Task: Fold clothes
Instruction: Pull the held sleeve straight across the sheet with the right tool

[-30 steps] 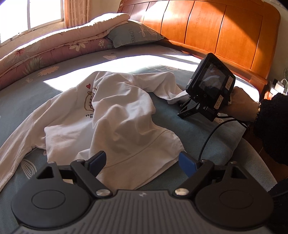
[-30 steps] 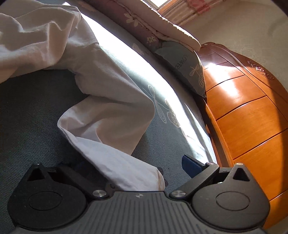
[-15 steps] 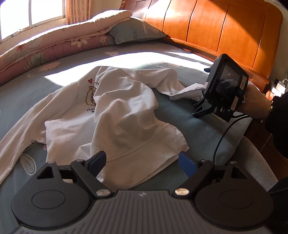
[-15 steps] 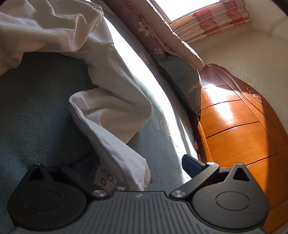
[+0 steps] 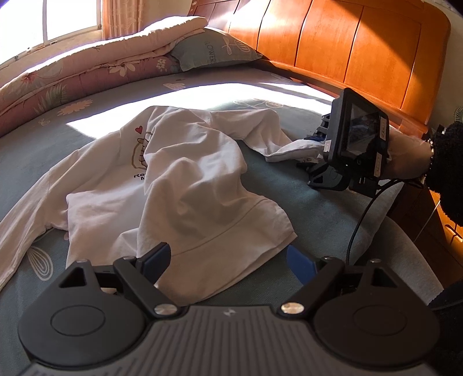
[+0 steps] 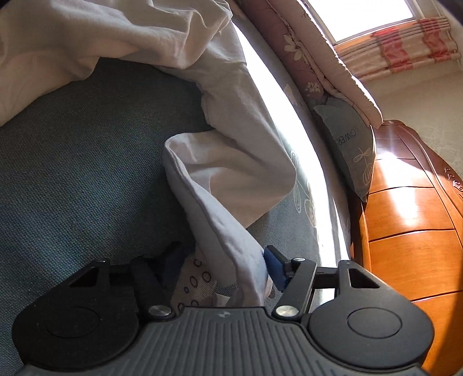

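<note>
Two claws were in your hands over a bed (image 5: 295, 185) covered in a grey-blue sheet printed with pale flowers. Nearest you, your left claw (image 5: 228, 261) hovered low at the foot edge with its jaws spread wide and its blue pads (image 5: 157, 257) pressing on nothing; the hem of the white long-sleeved shirt (image 5: 185, 185) lay between them.

That shirt sprawled crumpled across the middle of the bed, its printed chest with a small red heart turned up, one sleeve trailing off to the left edge and the other reaching right.

At the end of that right sleeve (image 6: 231, 219) was your right claw (image 6: 222, 267), held in your hand (image 5: 405, 156) with a dark fuzzy cuff behind it. Its jaws were closing with the cuff end of the sleeve between them; the right pad (image 6: 275, 266) lay against the cloth, the left one sat in shadow, so you could not tell that the grip was complete.

Farther back, a patch of sunlight crossed the sheet. Beyond it, a grey-green pillow (image 5: 214, 50) leaned at the orange wooden headboard (image 5: 347, 49), with a folded floral quilt (image 5: 86, 72) stacked beside it under a bright window (image 5: 43, 20) with curtains.
</note>
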`<move>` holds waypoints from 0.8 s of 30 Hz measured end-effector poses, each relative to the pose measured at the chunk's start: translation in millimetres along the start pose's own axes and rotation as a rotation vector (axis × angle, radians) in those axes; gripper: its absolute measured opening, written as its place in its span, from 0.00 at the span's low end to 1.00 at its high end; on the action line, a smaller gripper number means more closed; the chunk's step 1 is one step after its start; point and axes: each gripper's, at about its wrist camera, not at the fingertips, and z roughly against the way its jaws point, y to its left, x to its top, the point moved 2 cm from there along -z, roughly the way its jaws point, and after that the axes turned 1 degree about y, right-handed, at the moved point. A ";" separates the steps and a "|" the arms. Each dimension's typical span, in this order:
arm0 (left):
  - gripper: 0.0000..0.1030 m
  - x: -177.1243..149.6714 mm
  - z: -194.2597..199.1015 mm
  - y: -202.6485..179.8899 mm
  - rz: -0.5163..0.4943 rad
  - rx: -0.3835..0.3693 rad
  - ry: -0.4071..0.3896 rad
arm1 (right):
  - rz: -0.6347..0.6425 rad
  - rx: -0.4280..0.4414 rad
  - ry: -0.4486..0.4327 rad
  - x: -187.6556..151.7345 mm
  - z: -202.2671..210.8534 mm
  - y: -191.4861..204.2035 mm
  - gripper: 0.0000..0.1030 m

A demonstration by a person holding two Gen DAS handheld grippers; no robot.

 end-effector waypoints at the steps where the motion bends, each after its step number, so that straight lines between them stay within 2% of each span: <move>1: 0.85 -0.1 -0.2 0.8 0.002 0.001 0.001 | 0.020 0.000 -0.005 -1.1 0.9 7.6 0.40; 2: 0.85 -0.1 -0.4 1.6 0.004 0.003 0.003 | 0.040 0.000 -0.010 -2.2 1.9 15.2 0.32; 3: 0.85 -0.1 -0.3 1.4 0.003 0.006 0.004 | 0.064 -0.005 -0.013 -3.0 2.4 23.5 0.09; 6: 0.85 0.0 2.7 -0.1 -0.003 0.008 -0.001 | 0.119 -0.068 0.002 -0.2 0.2 40.7 0.11; 9: 0.85 -0.2 6.3 -1.4 -0.008 0.003 -0.007 | 0.063 -0.034 0.002 0.4 1.4 30.1 0.10; 12: 0.85 -0.3 7.8 -1.4 -0.009 0.008 -0.010 | 0.071 -0.033 0.005 -2.4 4.5 21.6 0.10; 18: 0.85 1.8 6.9 -3.4 -0.016 0.006 -0.010 | 0.038 -0.120 0.062 -26.7 -5.2 -19.6 0.10; 24: 0.85 5.9 4.6 -10.2 -0.037 -0.001 -0.003 | -0.022 -0.218 0.166 -70.8 -29.5 -77.4 0.10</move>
